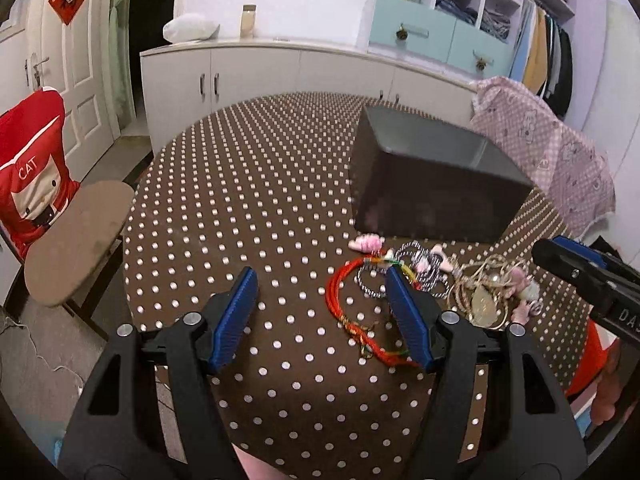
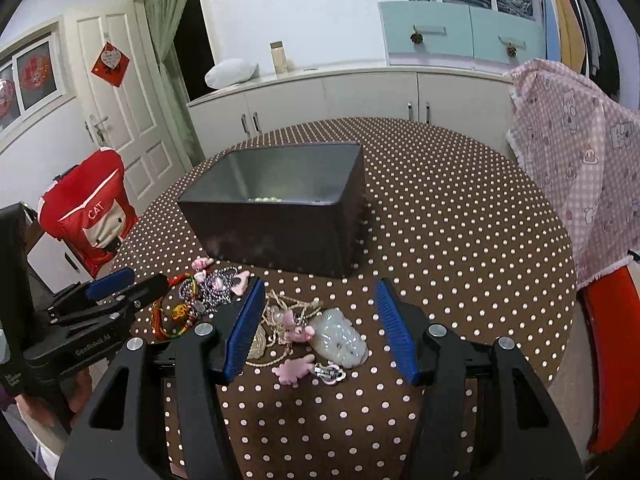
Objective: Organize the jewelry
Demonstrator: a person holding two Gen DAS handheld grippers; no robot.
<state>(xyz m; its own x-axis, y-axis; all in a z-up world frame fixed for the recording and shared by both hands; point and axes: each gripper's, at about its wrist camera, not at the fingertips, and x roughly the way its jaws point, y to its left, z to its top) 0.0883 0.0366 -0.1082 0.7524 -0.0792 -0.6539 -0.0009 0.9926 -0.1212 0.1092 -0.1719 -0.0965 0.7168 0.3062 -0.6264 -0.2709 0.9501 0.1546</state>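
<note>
1. Two grippers, both with fingers spread wide and nothing pinched between them.
2. Left gripper sits low in the left wrist view; the red cord bracelet lies on the dotted tablecloth mostly between its blue pads, curling under the right-hand pad.
3. Right gripper sits low-centre in its view; the pale jade-like pendant and pink charms lie in the gap between its fingers, nearer the left pad.
4. Gold chain is tangled right beside the pendant.
5. Dark box stands open at mid-frame beyond the jewelry pile, with pearls peeking over its near rim.
</note>
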